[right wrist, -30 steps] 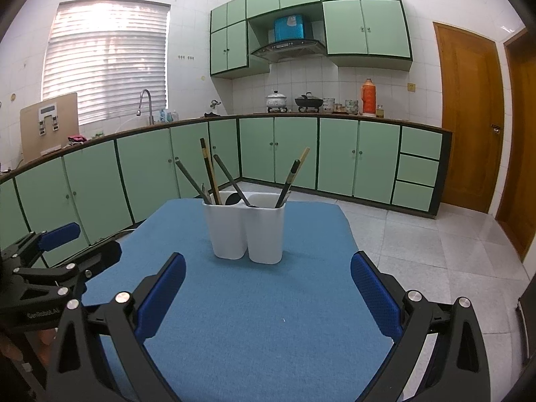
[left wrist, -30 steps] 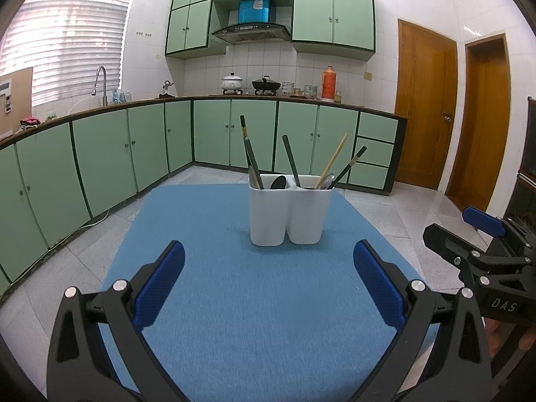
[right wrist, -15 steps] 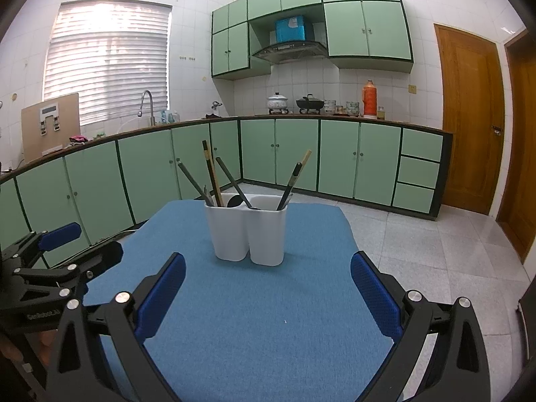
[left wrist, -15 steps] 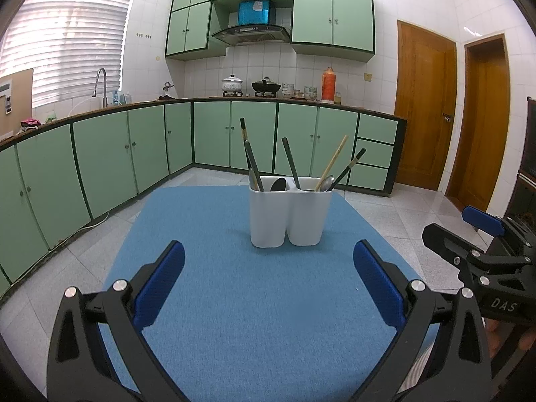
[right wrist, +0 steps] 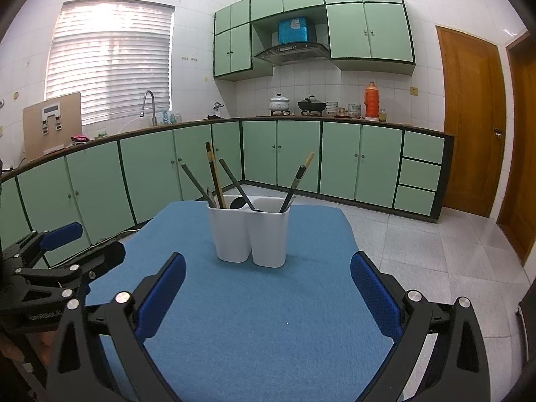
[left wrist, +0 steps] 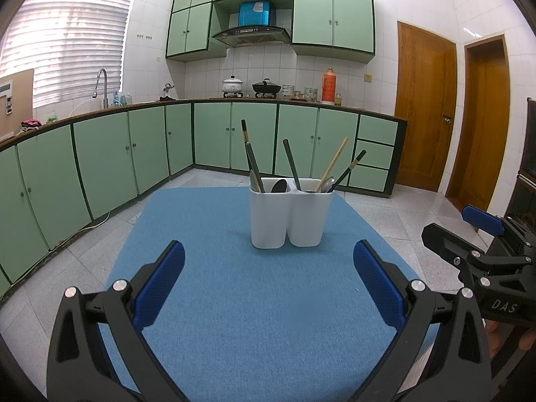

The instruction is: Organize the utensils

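Since the earlier frames, nothing has shifted noticeably. Left wrist view: the left gripper [left wrist: 268, 264] hovers with jaws wide, empty, above the blue-covered worktop [left wrist: 254, 318]; the white two-compartment utensil holder [left wrist: 289, 212] stands ahead, centred, holding upright utensils. Right wrist view: the right gripper [right wrist: 268, 276] likewise has jaws wide, empty, with the holder [right wrist: 249, 232] ahead.

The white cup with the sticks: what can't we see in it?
- Utensil lower ends: hidden by the cup walls, both views.
- Spoon in the right compartment: mostly hidden behind the rim, left view.
- Cup bottom inside: hidden, both views.
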`<action>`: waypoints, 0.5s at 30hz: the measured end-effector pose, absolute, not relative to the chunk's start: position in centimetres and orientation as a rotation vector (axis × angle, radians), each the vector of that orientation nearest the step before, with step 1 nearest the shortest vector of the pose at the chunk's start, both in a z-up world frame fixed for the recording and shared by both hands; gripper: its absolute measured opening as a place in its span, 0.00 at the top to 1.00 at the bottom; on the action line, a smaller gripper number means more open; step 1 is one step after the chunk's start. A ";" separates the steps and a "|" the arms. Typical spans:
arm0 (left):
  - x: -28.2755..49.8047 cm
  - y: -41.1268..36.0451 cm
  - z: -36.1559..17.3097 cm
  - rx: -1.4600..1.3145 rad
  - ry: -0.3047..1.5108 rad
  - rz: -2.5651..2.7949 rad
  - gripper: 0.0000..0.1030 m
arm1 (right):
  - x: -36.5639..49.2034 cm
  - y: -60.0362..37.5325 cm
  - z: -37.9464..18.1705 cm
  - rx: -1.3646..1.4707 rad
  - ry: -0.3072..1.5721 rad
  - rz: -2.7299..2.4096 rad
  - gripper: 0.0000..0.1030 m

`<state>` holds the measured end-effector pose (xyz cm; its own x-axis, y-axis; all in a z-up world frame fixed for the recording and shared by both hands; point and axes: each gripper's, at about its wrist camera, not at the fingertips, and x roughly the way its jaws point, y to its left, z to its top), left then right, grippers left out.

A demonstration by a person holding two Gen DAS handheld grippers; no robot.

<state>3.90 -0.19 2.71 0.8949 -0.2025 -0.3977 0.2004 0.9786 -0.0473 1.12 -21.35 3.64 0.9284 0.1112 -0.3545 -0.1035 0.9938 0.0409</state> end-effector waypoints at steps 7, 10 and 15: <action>3.9 -0.2 2.7 -0.005 0.413 -0.208 0.05 | 1.1 -21.3 3.6 0.020 0.363 0.111 0.06; 3.9 -0.2 2.7 -0.005 0.413 -0.208 0.05 | 1.2 -21.2 3.6 0.019 0.363 0.110 0.06; 3.8 -0.2 2.7 -0.007 0.411 -0.206 0.05 | 1.2 -21.1 3.7 0.020 0.363 0.110 0.06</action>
<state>3.78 -0.19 2.72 0.8960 -0.2003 -0.3962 0.1975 0.9791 -0.0482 1.15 -21.10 3.65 0.9289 0.1108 -0.3534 -0.1036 0.9938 0.0393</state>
